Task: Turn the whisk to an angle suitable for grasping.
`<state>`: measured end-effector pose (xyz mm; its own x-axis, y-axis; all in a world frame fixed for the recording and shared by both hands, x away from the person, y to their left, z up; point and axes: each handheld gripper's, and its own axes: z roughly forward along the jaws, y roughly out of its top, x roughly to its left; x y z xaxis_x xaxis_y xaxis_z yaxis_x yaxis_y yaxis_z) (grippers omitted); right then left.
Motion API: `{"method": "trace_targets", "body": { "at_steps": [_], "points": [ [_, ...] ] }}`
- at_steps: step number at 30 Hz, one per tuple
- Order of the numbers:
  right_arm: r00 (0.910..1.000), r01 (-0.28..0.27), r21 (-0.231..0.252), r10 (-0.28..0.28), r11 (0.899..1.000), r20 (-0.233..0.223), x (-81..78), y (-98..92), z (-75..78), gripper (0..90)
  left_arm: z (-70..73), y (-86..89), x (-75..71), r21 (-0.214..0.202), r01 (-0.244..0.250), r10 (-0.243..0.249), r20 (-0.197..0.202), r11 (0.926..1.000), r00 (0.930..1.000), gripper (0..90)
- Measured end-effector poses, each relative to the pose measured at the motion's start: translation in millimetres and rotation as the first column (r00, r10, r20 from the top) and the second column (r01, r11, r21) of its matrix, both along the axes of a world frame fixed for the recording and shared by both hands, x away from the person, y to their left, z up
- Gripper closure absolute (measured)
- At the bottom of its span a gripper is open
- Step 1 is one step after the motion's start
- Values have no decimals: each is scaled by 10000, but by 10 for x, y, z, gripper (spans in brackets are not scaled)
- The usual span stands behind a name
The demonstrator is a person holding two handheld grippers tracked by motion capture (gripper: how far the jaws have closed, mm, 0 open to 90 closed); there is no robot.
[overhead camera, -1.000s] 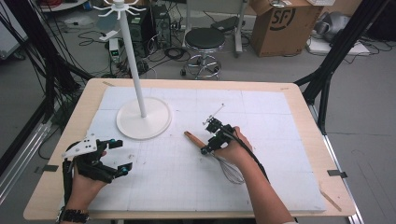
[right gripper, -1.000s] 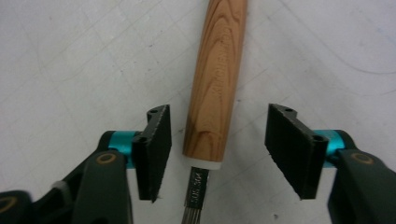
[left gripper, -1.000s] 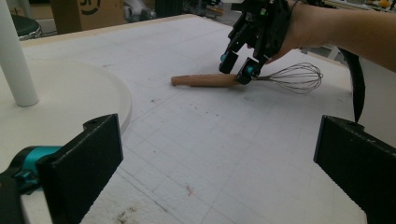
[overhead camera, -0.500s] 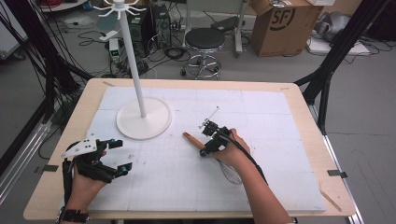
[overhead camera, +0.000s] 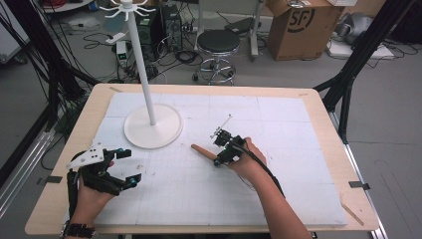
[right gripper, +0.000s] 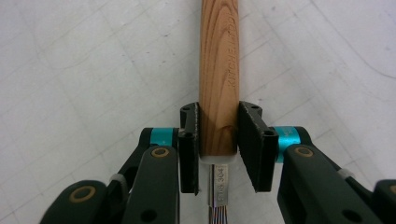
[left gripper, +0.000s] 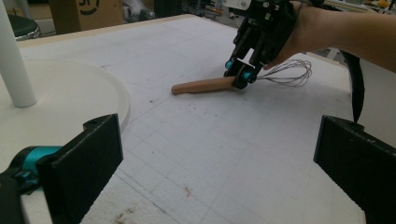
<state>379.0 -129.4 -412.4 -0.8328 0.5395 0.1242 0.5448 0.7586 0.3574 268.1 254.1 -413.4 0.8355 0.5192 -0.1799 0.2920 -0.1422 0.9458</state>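
Out on the left the left gripper (overhead camera: 124, 167) idles on the white gridded mat (overhead camera: 278, 119) with jaws wide and empty, near the white round-based hook stand (overhead camera: 152, 130). Mid-mat, the right gripper (right gripper: 218, 144) has just been closing, jaws now clamping the wooden-handled wire whisk (left gripper: 205, 85) at its ferrule end as it lies flat. Next likely comes a level lift, though the person's hand hides the wires in the high view.

My black, teal-jointed claw (right gripper: 218, 140) meets a whisk (right gripper: 218, 70) with a brown wood-grain handle on a white gridded mat (overhead camera: 278, 119).
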Motion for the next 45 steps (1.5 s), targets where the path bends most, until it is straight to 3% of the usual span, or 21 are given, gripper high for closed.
{"method": "trace_targets", "body": {
  "at_steps": [12, 15, 24, 30, 35, 39, 41, 45],
  "points": [
    [10000, -10, -319, 8, 9995, -87, -25, 59, -30, 671, -3, -17, 0, 37, 63, -63, -28, 10000, 10000, 19],
    [9995, -75, -218, 68, 9997, -311, -17, 62, -32, 602, -5, -32, 1, 62, 96, -96, -39, 9999, 9999, 18],
    [9971, -338, -1276, 421, 9912, 627, -122, 186, -19, 684, -1, -44, 0, 69, 121, -121, -1, 9999, 9999, 19],
    [9945, -432, -1355, 556, 9898, 888, -154, 202, -15, 705, 8, -31, -6, 6, 116, -116, 39, 9999, 9999, 18],
    [9908, -200, -761, 299, 9969, 1321, -152, 122, 27, 706, 5, -15, -2, -13, 82, -82, 20, 10000, 10000, 18],
    [9872, -27, 615, -72, 9981, 1596, -127, 2, 185, 706, 6, -1, 0, -32, 75, -75, 33, 10000, 10000, 18],
    [9831, 26, 1427, -287, 9898, 1806, -121, -78, 279, 706, 5, 5, 1, -46, 47, -47, 29, 10000, 10000, 18],
    [9795, -35, 2883, -547, 9575, 1937, -112, -238, 434, 706, 6, 8, 1, -54, 21, -20, 33, 10000, 10000, 18]
  ]
}}
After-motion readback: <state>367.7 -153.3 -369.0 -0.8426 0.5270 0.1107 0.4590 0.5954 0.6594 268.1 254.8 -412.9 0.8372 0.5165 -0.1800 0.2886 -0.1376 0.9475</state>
